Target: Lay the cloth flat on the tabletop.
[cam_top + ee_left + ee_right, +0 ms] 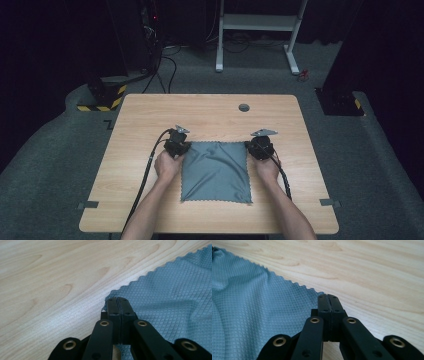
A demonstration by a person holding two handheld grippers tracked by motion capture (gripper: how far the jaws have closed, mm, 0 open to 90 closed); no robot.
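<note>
Grey cloth [216, 171] spread flat at centre of bench [150, 115]; far corners pinched in fully closed left hand-held gripper [117, 300] and right hand-held gripper [328, 297]. Grasp step done, probably; next, lift both evenly, fold toward lower frame.

This looks like a lab or recording studio. A light wooden table [210, 107] with a cable grommet [244, 107] stands on grey carpet [55, 150], ringed by black curtains [45, 40]. Behind it are a white desk frame [260, 22], loose cables [162, 65] and hazard-striped stand bases [102, 97].
</note>
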